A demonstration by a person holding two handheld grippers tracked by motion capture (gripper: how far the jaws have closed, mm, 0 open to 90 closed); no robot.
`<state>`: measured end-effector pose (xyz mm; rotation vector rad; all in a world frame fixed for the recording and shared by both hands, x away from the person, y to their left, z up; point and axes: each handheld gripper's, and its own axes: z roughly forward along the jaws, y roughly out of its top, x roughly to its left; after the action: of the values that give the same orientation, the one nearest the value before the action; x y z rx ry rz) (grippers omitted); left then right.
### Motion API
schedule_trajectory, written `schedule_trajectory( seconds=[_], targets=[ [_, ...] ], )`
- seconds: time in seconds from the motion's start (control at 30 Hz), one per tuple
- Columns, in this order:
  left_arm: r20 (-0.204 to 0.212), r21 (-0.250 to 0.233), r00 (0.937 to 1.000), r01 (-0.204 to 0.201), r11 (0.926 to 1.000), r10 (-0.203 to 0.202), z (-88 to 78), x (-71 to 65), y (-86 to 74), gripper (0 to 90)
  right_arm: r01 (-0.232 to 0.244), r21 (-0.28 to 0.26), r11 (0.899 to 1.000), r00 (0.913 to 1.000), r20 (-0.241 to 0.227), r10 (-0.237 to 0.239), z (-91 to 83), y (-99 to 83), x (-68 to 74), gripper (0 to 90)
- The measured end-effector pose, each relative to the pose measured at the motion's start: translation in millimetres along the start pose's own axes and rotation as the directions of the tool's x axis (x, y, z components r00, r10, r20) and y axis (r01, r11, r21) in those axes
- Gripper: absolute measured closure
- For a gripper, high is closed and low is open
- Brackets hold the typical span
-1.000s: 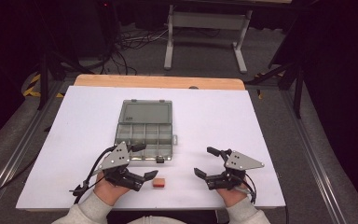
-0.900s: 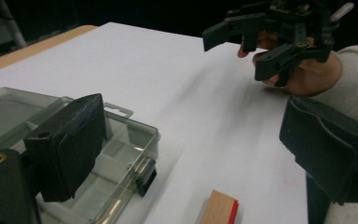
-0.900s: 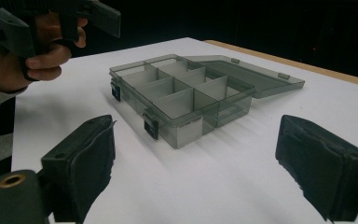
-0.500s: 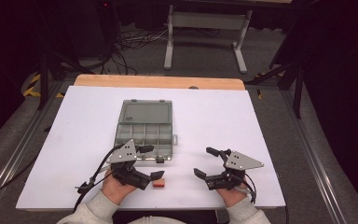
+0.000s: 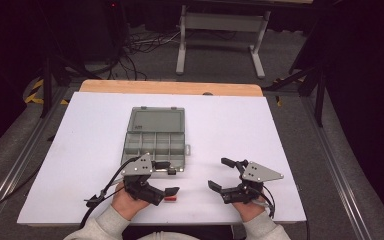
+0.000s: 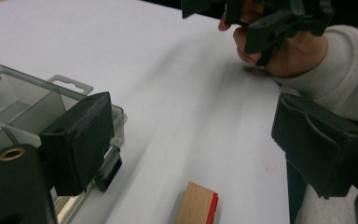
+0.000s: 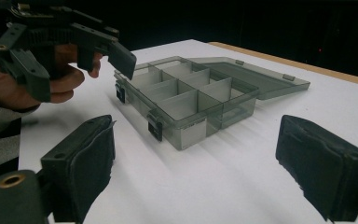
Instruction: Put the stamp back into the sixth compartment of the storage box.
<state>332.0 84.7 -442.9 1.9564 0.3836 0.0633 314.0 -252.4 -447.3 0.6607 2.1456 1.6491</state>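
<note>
two grippers, one compartment box, one small block on a white sheet point(image 5: 80, 145) over a wooden table point(image 5: 170, 88). left gripper point(image 5: 167, 177): jaws spread wide, holding nothing, poised above the block point(image 5: 170, 199), which is pale wood with one red edge and lies just beside the box's near corner. right gripper point(image 5: 219, 174): jaws wide apart, empty, well apart from the box. box point(image 5: 157, 137): grey translucent plastic, rectangular, lid laid flat open, dividers upright, compartments look empty.

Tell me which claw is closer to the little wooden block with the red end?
The left claw. The small wooden block with the red end lies on the white table right beneath its open jaws, while the right claw is off to the side.
</note>
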Motion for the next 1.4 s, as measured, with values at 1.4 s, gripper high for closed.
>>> schedule_trajectory(
  seconds=[1.4],
  targets=[
    [0.056, 0.338, 0.9984, -0.031, 0.9406, 0.012, 21.4, 2.5, -12.4, 27.4, -0.003, 0.004, 1.0, 0.9997, -0.025, 0.003, 1.6, -0.4, 0.1, 12.3]
  ],
)
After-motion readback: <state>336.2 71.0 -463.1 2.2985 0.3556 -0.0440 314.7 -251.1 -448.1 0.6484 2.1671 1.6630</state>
